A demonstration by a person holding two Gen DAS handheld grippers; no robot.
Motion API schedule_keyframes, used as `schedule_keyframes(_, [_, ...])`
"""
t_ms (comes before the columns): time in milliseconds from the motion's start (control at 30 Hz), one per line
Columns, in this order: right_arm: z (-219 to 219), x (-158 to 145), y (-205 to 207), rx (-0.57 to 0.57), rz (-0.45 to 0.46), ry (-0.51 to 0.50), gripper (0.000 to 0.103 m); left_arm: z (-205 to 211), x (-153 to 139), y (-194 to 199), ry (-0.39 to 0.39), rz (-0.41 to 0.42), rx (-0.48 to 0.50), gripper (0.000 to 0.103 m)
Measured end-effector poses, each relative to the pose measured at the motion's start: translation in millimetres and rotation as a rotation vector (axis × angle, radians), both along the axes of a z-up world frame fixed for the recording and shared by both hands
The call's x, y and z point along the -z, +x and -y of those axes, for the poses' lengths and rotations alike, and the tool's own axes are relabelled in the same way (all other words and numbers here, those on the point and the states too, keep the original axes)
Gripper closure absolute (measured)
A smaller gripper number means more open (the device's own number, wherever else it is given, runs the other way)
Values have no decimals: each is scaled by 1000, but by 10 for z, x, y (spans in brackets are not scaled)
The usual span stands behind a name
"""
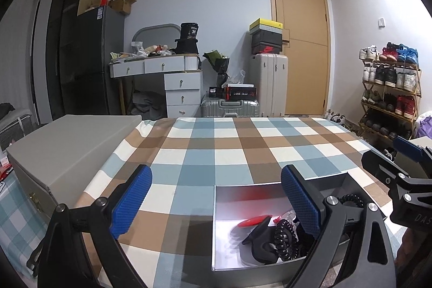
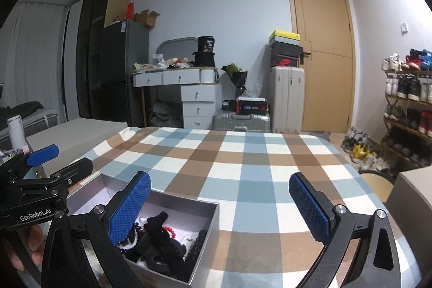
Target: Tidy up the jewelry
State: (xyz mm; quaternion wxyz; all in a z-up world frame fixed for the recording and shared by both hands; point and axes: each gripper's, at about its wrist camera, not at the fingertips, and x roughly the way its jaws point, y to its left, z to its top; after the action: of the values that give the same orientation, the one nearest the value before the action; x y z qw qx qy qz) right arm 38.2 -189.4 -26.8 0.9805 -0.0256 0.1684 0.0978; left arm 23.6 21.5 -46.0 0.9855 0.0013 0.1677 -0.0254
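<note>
An open silver-grey box [image 1: 224, 209] sits on the checked tablecloth near the front edge; it also shows in the right wrist view [image 2: 208, 228]. Inside lie a black coiled hair tie [image 1: 283, 234], a red round piece [image 1: 252, 221], black bead bracelets [image 2: 198, 240] and a black clip [image 2: 158, 224]. My left gripper [image 1: 216, 196] is open and empty, its right finger over the box. My right gripper [image 2: 220, 205] is open and empty, its left finger over the box. Each gripper shows at the edge of the other's view.
A large grey closed case [image 1: 70, 147] stands on the table at the left. The checked tablecloth [image 2: 243, 158] stretches to the far edge. Another grey box [image 2: 410, 196] sits at the right. Behind are a dresser, suitcases, a door and a shoe rack [image 1: 391, 93].
</note>
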Motion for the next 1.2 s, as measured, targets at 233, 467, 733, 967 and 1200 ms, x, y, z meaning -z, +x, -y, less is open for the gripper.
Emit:
schedule_keyframes(233, [-7,2,15,5,-2,-1,0,12,-10,-26,0,4,4,2])
schedule_keyframes(467, [0,4,25,6,-4,-2,0,14,-11,2,-5,-8,4,1])
schedule_keyframes(733, [0,4,25,6,-4,-2,0,29,-12,18,-3,-12,9,1])
schedule_keyframes(967, [-1,5,30,8,-4,-1,0,33,-8,29,-4,-18,13,1])
schedule_keyframes(1200, [-3,6,31,8,-5,-2,0,36,-2,25,-2,-14,15,1])
